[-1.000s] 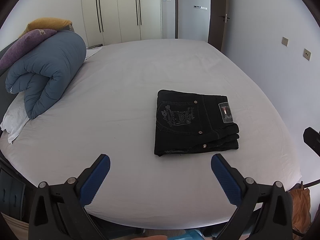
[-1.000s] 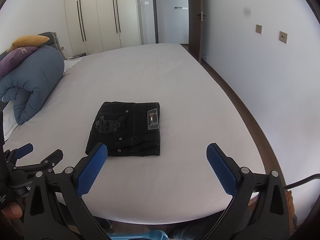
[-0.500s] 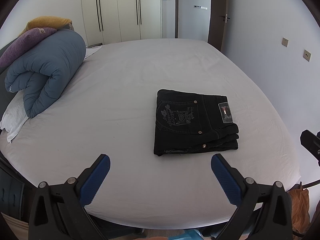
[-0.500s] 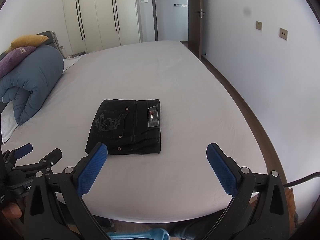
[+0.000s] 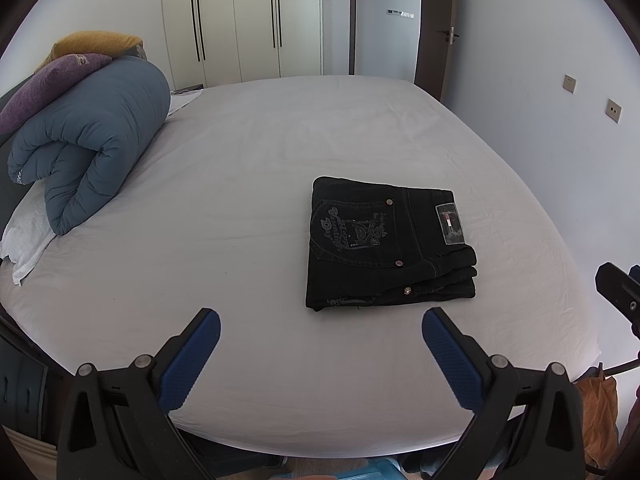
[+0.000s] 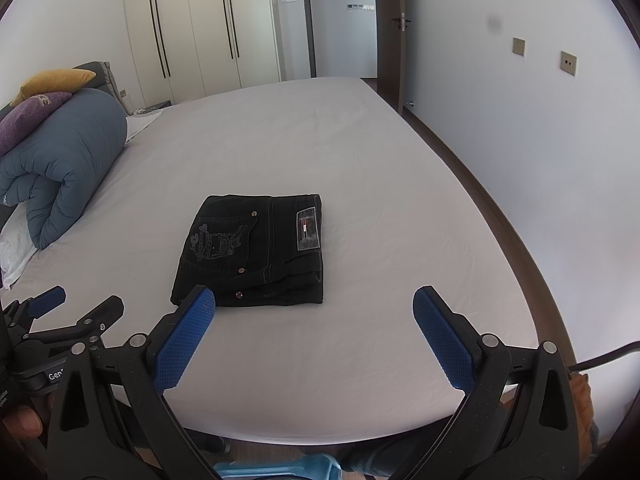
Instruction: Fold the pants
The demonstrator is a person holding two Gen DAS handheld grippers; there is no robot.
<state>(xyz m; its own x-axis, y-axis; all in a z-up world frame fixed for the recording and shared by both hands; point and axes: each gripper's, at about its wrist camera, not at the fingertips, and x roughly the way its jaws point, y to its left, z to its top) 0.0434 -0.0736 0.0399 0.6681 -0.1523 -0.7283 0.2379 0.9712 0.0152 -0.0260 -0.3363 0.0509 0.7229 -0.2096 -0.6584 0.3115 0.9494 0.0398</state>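
Observation:
Black jeans [image 5: 386, 244] lie folded into a compact rectangle on the white bed [image 5: 240, 184], back pocket embroidery and waist label facing up. They also show in the right wrist view [image 6: 256, 252]. My left gripper [image 5: 320, 320] is open and empty, held above the bed's near edge, short of the jeans. My right gripper [image 6: 314, 300] is open and empty, also near the front edge, its left fingertip [image 6: 200, 300] overlapping the jeans' near corner in the view. The left gripper shows in the right wrist view [image 6: 76, 308].
A rolled blue duvet [image 5: 92, 140] with purple and yellow pillows [image 5: 52, 76] lies at the bed's left. White wardrobes [image 5: 240, 20] and a doorway stand behind. A wall [image 6: 540, 140] and floor strip run along the bed's right side.
Both grippers drifted slightly; the right wrist view has edged closer to the jeans. The jeans have not moved.

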